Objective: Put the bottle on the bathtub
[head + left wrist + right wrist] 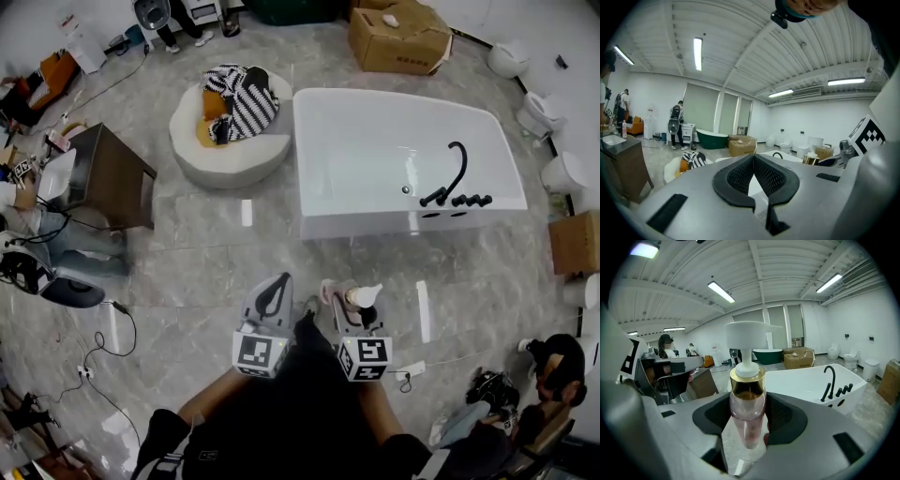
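Observation:
A clear pink pump bottle (747, 413) with a gold collar and white pump head stands upright between the jaws of my right gripper (749, 420), which is shut on it. In the head view the bottle (361, 298) shows over the floor, well short of the white bathtub (375, 155). A black tap (452, 178) rises from the tub's near right rim. The bathtub (811, 383) lies ahead and right in the right gripper view. My left gripper (273, 298) hangs beside the right one, its fingertips touching and nothing between them (753, 176).
A round white cushion seat (230, 141) with striped cloth lies left of the tub. A brown cabinet (112, 173) stands farther left, a cardboard box (398, 37) behind the tub. Toilets (539, 112) line the right side. Cables and bags litter the grey marble floor.

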Action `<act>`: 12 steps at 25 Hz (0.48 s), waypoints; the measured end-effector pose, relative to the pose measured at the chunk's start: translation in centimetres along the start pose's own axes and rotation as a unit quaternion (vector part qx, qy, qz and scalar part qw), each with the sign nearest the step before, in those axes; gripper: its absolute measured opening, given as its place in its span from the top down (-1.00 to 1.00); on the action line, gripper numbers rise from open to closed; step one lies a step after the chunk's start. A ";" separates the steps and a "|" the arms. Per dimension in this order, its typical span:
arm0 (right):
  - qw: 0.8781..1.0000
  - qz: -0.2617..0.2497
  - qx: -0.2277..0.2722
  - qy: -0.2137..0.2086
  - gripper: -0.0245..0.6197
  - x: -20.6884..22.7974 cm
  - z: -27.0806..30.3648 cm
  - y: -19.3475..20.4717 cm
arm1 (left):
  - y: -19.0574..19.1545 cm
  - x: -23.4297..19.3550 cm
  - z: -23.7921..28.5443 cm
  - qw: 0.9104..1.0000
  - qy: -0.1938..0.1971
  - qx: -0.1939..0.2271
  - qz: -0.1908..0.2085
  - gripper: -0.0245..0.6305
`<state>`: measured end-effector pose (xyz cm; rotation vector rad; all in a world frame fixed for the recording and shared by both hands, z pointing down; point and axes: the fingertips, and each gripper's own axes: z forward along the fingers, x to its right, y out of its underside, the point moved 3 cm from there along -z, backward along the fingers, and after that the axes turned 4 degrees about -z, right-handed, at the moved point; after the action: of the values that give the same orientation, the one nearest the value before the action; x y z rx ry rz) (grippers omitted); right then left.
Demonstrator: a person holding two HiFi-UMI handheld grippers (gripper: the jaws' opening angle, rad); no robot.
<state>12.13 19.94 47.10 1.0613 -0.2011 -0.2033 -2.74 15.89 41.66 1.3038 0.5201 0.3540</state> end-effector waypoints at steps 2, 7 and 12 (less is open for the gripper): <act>1.000 -0.006 -0.001 -0.011 0.26 1.2 1.1 -0.5 | -0.5 0.1 1.7 1.000 -0.007 0.004 -0.002 0.87; 0.999 -0.017 0.002 -0.039 0.26 3.6 3.7 -1.8 | -1.4 -0.1 4.7 1.000 -0.027 0.003 0.004 0.87; 0.999 -0.012 -0.011 -0.050 0.26 4.6 5.9 -2.4 | -2.2 -0.9 6.5 0.999 -0.043 0.002 0.016 0.87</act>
<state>14.90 12.65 48.05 1.0330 -0.2760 -0.2792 -0.01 9.60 40.85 1.3258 0.4281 0.3211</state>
